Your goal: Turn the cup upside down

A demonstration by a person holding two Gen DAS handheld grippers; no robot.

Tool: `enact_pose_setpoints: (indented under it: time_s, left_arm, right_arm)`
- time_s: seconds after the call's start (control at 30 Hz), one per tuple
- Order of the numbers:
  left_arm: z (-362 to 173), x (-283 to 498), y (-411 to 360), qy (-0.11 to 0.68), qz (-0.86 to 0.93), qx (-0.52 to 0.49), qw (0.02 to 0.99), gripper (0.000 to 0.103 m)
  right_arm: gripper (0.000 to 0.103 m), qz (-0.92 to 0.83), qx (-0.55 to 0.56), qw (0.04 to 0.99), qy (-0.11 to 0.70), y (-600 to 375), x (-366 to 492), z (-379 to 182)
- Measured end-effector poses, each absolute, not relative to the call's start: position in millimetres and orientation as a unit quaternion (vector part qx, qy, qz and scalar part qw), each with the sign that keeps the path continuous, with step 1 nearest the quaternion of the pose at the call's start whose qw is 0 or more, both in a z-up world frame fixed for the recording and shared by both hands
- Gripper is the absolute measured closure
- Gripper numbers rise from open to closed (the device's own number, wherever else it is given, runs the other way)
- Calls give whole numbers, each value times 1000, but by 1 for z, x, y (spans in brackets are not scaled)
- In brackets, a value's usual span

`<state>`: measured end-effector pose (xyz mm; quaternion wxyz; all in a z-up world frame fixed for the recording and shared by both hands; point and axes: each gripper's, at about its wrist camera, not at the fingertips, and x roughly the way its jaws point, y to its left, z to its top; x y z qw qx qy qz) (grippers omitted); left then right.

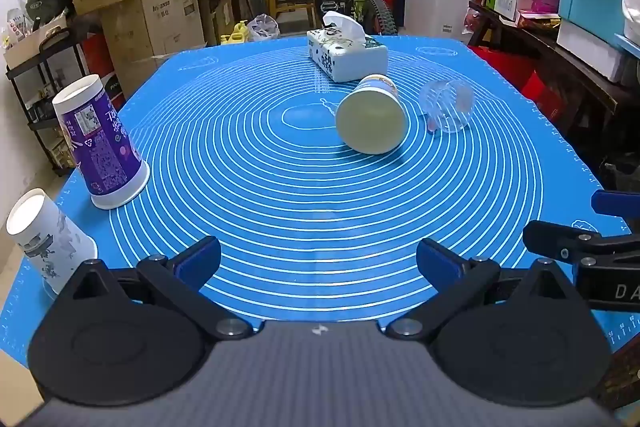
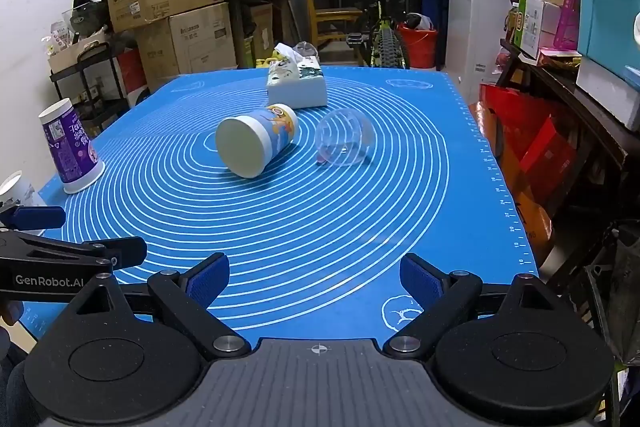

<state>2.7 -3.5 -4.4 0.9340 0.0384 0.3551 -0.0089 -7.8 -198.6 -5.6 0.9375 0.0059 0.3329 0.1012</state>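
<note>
Both sets of jaws spread wide, empty, low over the table's (image 2: 460, 187) near edge.

Lying sideways mid-table, well beyond them: paper cup (image 2: 256, 143), clear plastic cup (image 2: 344, 143) just right; tissue box (image 2: 298, 83) farther.

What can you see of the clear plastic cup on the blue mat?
The clear cup looks like thin transparent plastic, so the mat's white rings show through it. It lies on its side on the mat, right of the paper cup that also lies there, with a small gap between them. No tool touches it.
</note>
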Motion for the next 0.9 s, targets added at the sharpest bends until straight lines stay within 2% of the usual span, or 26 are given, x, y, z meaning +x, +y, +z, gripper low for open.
enact_pose_setpoints:
  time_s: [0.9]
  left_arm:
    - [-3,2,-4,357,-10,47,933,0]
  right_arm:
    - [10,102,9,937,334,-199,-7,-6]
